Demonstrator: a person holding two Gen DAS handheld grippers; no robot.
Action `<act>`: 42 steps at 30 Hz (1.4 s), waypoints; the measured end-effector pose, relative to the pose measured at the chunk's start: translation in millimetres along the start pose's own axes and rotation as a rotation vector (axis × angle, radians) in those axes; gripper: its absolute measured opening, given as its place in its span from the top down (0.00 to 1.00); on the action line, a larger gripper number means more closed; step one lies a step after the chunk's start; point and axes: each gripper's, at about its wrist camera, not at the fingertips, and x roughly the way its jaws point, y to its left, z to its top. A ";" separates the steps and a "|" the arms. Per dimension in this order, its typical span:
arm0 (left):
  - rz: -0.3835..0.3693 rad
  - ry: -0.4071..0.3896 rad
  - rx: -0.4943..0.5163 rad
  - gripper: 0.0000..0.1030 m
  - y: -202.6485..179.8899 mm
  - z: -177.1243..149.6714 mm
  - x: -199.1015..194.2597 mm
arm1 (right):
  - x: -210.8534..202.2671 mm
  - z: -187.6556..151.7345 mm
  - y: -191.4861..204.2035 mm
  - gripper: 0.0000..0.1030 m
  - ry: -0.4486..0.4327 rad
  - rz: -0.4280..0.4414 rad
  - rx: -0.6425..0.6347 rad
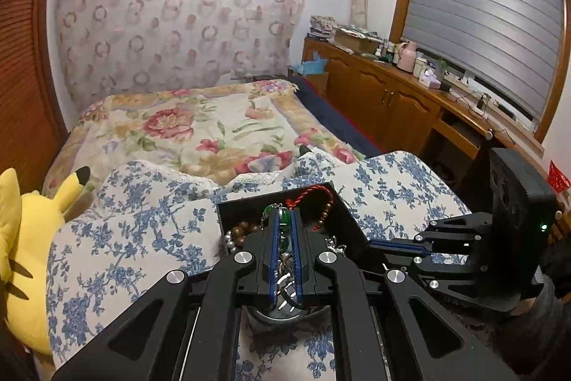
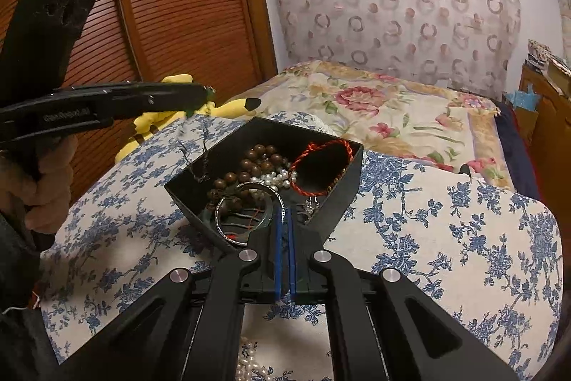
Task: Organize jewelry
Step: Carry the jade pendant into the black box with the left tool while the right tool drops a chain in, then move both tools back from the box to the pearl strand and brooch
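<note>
A black jewelry box (image 2: 342, 199) (image 1: 351, 220) sits on a blue-flowered cloth. It holds brown wooden beads (image 2: 257, 163), white pearls (image 2: 276, 177), a red cord bracelet (image 2: 321, 159) and a silver bangle (image 2: 246, 217). My left gripper (image 1: 284, 215) is shut on a green bead necklace (image 1: 283, 217) and holds it above the box; it shows from the side in the right wrist view (image 2: 205, 95), with a dark chain dangling. My right gripper (image 2: 284, 211) is shut on the box's near rim; it also shows in the left wrist view (image 1: 374, 243).
A yellow Pikachu plush (image 1: 25, 259) lies at the left of the cloth. More pearls (image 2: 249, 363) lie on the cloth under my right gripper. A floral bed (image 1: 200, 127) is beyond, wooden cabinets (image 1: 389, 102) at the right, a slatted wardrobe door (image 2: 171, 6) at the left.
</note>
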 end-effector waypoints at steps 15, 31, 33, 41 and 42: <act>0.062 0.052 -0.012 0.38 5.8 -37.4 -4.0 | -15.9 2.1 5.8 0.96 -0.005 -0.039 -0.020; 0.026 0.188 0.035 0.22 -15.3 -103.2 -5.0 | -35.4 -65.2 16.7 0.79 0.131 -0.091 0.015; 0.024 0.199 0.046 0.21 -19.5 -107.3 -3.9 | -36.4 -70.9 16.5 0.79 0.141 -0.091 0.024; -0.002 0.223 0.101 0.21 -39.7 -118.5 -1.0 | -40.6 -75.1 19.7 0.79 0.147 -0.093 0.025; -0.007 0.225 0.105 0.21 -41.6 -119.8 -0.7 | -40.6 -75.4 19.9 0.79 0.146 -0.094 0.024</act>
